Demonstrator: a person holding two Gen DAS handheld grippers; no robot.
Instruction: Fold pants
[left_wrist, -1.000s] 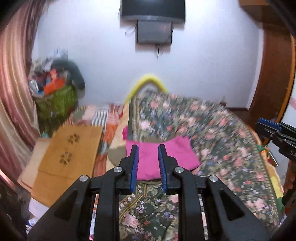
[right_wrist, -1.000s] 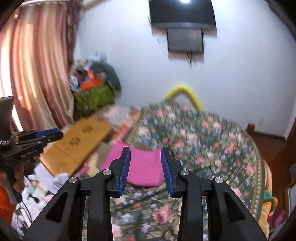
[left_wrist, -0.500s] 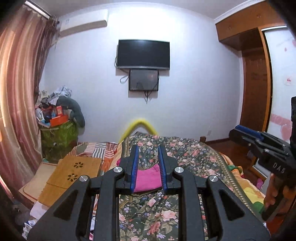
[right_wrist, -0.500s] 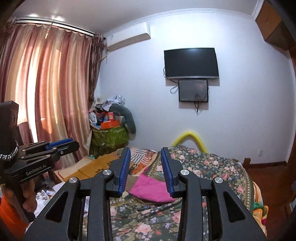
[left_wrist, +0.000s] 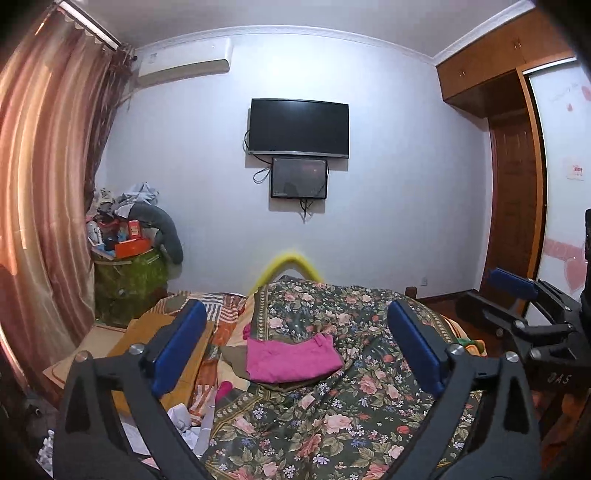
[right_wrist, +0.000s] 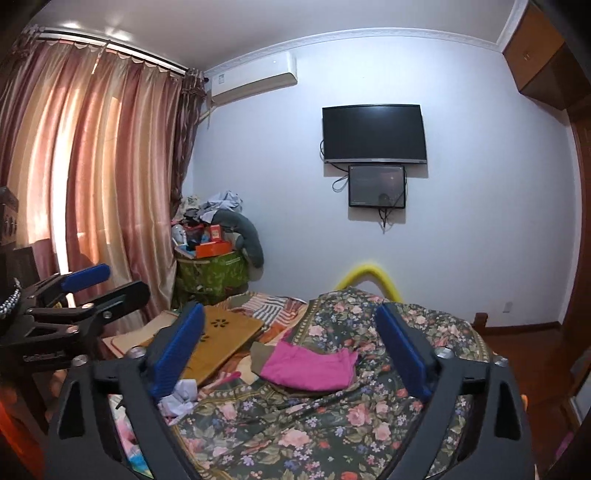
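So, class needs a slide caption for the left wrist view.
Open left gripper hovers above folded pink pants on the floral bedspread.

Your bed (left_wrist: 354, 417) is wearing a dark floral cover (right_wrist: 332, 428), rumpled toward the middle. Folded pink pants (left_wrist: 291, 360) are lying on it near the far end, sitting partly on an olive-brown cloth (right_wrist: 260, 356) (only its edges are showing). A wooden lap board (right_wrist: 221, 339) is resting at the bed's left side over striped bedding (left_wrist: 221, 314), with crumpled white scraps (right_wrist: 181, 398) lying closer to you.

Black wall TV (left_wrist: 298, 127), air conditioner (left_wrist: 183, 67), pink curtains (right_wrist: 92, 177), floral bedspread (left_wrist: 332, 413), wooden wardrobe (left_wrist: 513, 206)
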